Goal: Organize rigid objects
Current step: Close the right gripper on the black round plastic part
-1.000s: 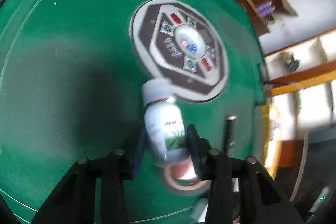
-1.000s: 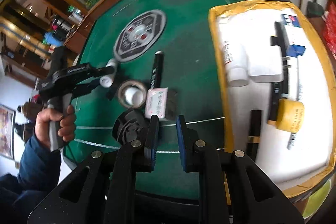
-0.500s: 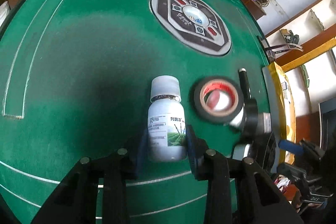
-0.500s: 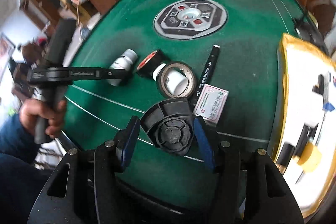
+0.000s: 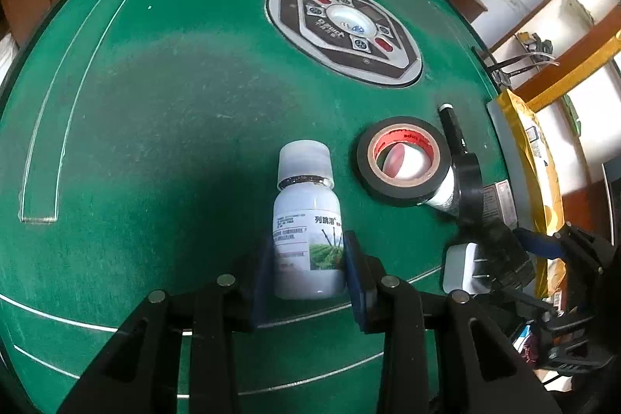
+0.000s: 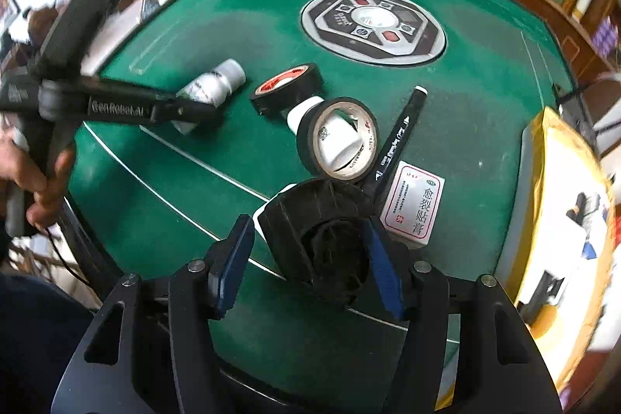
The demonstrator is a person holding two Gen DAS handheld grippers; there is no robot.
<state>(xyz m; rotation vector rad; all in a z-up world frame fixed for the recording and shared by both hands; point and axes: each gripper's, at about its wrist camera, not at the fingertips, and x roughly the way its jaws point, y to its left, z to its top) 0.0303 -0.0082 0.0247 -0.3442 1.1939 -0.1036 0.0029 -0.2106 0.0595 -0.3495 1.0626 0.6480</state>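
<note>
Right gripper (image 6: 308, 262), bottom centre of its view: jaws spread, having just been opening, straddling the black plastic reel (image 6: 316, 231) with a gap at the left pad; contact at the right pad cannot be confirmed. The reel looks rigid, light and ribbed; grip across its flat sides. Left gripper (image 5: 306, 278), bottom centre of its view: clenched on the white bottle (image 5: 306, 224) at its labelled body; smooth, hard and probably slippery, so grip squarely. Beyond: tape roll (image 5: 403, 160) at centre right. Surface: green felt table (image 5: 155, 103), wood-rimmed; shelving at upper right.
</note>
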